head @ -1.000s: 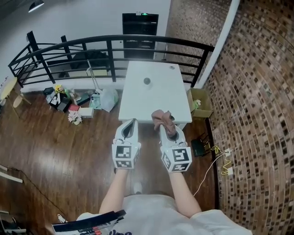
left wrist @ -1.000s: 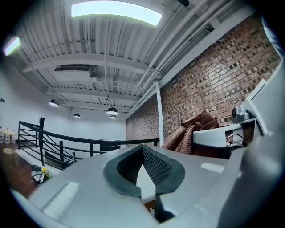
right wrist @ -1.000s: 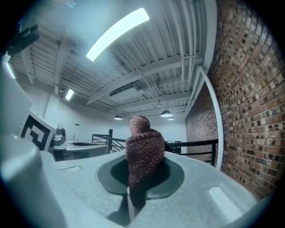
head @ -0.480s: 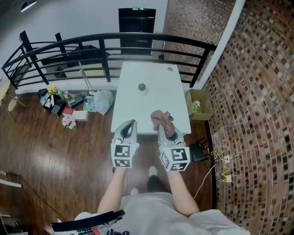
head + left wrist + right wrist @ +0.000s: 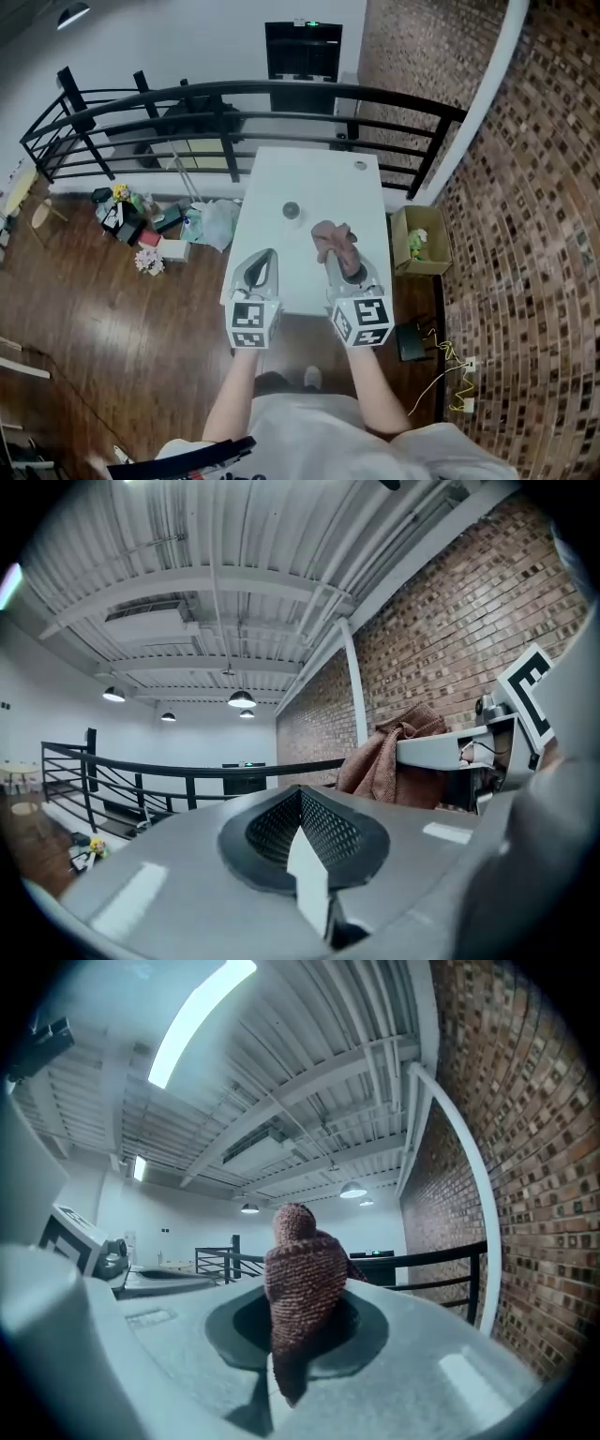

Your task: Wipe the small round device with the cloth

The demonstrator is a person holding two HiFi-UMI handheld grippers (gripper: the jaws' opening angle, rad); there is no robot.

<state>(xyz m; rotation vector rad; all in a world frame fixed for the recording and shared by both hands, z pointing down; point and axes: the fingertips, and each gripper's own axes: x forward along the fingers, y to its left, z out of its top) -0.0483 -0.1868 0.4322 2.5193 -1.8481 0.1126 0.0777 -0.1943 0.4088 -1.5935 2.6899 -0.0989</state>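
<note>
On the far left, small things [image 5: 131, 220] lie in a heap on the wood floor [image 5: 103, 319]. A pale bag [image 5: 211, 223] sits just beside them, close to the left side of the counter [image 5: 323, 183]. A black rail [image 5: 234, 94] runs across behind all of this.

The white counter stands in the middle. The person holds both tools out over its near edge, side by side.

The left tool [image 5: 265, 255] is closed. Its two jaws sit tight together and there is nothing between them.

The small round device [image 5: 292, 211] sits on the counter. It is a bit past the tip of the left tool and a little to the right of it. It is dark and stands alone, with bare white counter all round it.

Next comes the cloth [image 5: 333, 239]. It is brown-pink and bunched up. The right tool [image 5: 337, 258] is closed on it, and the cloth sticks up out of the jaws in a lump. The cloth is near the device, on its right side, with a gap between them.

A tiny round thing [image 5: 360, 166] lies at the far right corner of the counter.

To the right of the counter, an open box [image 5: 417, 246] sits on the floor. A thin wire [image 5: 439, 361] lies on the floor near it. The brick wall [image 5: 534, 234] fills the right side.
</note>
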